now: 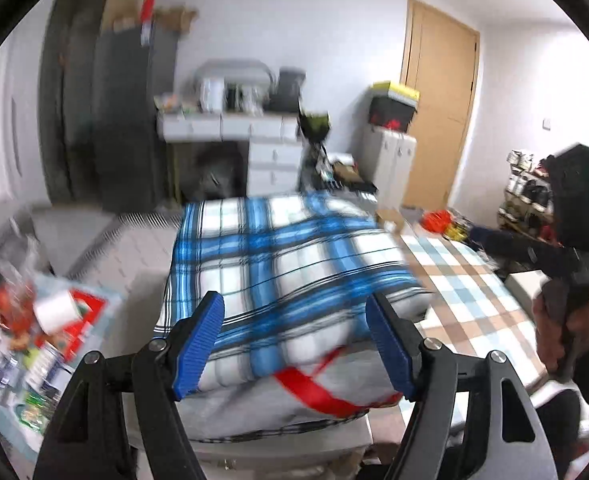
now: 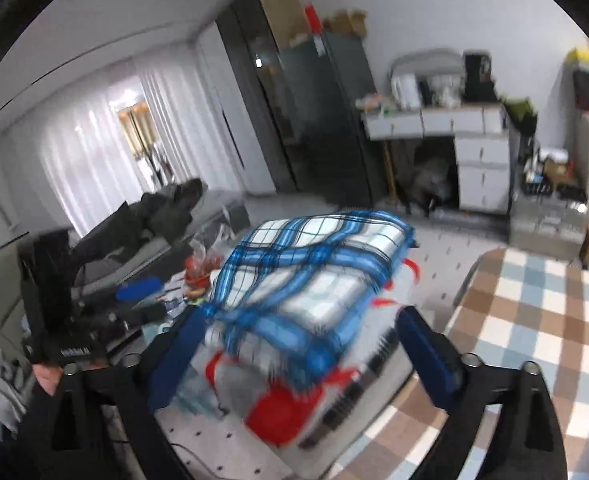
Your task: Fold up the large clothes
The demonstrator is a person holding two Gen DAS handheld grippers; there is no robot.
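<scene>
A folded blue, white and black plaid garment [image 1: 290, 264] lies on top of a stack that includes a white bag with red straps [image 1: 314, 392]. My left gripper [image 1: 294, 344] is open and empty, its blue pads either side of the stack's near edge, above it. In the right wrist view the same plaid garment [image 2: 310, 276] sits on the bag with red parts [image 2: 282, 412]. My right gripper [image 2: 310, 356] is open and empty, hovering just before the stack. The right gripper and hand also show in the left wrist view [image 1: 574, 280]. Both views are motion-blurred.
A table with a blue, brown and white checked cloth [image 1: 474, 288] lies to the right of the stack, also seen in the right wrist view [image 2: 534, 332]. A cluttered low table [image 1: 34, 332] is at the left. A white dresser [image 1: 254, 140], a dark wardrobe [image 1: 126, 120] and a wooden door [image 1: 438, 92] stand behind.
</scene>
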